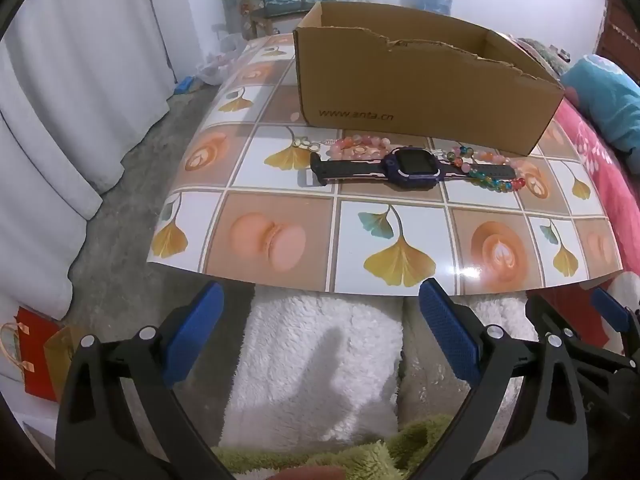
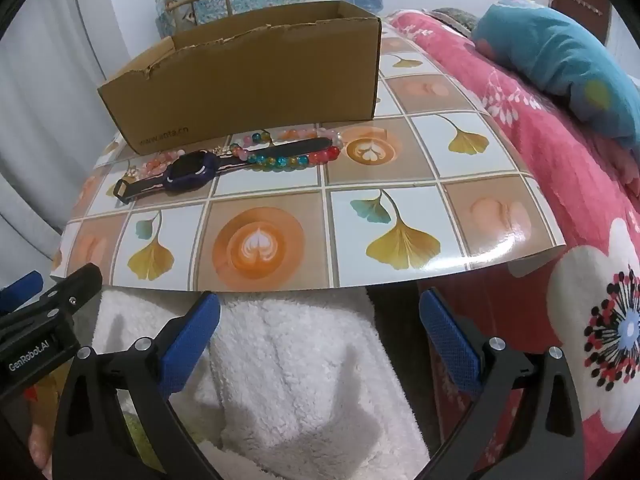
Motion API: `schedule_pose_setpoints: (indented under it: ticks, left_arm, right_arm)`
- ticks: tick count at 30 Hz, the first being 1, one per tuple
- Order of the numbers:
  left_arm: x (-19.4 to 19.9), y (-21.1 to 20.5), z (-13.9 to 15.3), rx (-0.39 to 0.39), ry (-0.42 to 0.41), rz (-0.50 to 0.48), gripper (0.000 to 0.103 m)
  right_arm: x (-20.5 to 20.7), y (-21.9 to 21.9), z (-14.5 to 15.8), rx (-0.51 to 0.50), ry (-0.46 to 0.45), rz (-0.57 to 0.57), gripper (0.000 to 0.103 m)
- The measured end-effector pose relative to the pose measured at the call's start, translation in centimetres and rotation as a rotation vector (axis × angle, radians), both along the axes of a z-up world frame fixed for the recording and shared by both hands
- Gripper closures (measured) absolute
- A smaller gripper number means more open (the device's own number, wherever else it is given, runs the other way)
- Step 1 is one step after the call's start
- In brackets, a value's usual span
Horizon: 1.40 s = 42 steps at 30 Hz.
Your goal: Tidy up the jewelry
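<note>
Blue-padded jaws of the left gripper (image 1: 320, 336) and right gripper (image 2: 320, 340) stand fully spread, grasping nothing, both held short of the near edge of the table (image 1: 400, 240) above white fleece (image 2: 288, 368). Lettering "GenRobot.AI" is legible on the left gripper's body in the right wrist view. Farther in, well apart from both tools, lies a dark watch (image 1: 404, 166) among beaded bracelets (image 1: 492, 178). Just behind them stands an open cardboard box (image 1: 420, 88) printed "www.anta.cn".
</note>
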State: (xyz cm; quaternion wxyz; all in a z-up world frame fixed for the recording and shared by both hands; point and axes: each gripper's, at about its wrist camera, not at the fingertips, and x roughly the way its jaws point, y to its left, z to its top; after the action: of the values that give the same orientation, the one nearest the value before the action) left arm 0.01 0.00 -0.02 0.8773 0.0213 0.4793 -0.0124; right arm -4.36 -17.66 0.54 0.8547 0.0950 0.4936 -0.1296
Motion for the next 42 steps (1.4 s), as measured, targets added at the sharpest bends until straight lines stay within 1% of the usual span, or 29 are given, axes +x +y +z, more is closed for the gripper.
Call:
schedule_pose_setpoints:
  ticks: [15,42]
  left_arm:
    - [-0.06,-0.16,-0.26,-0.003,0.007,-0.003,0.008]
    - [0.06,-0.11,-0.26,-0.003,0.013,-0.006,0.008]
  right_arm:
    - [0.00,-0.53,0.25,0.008,-0.003,0.002,0.006]
    - [0.12,0.00,0.03,0.018,-0.007,0.000,0.006]
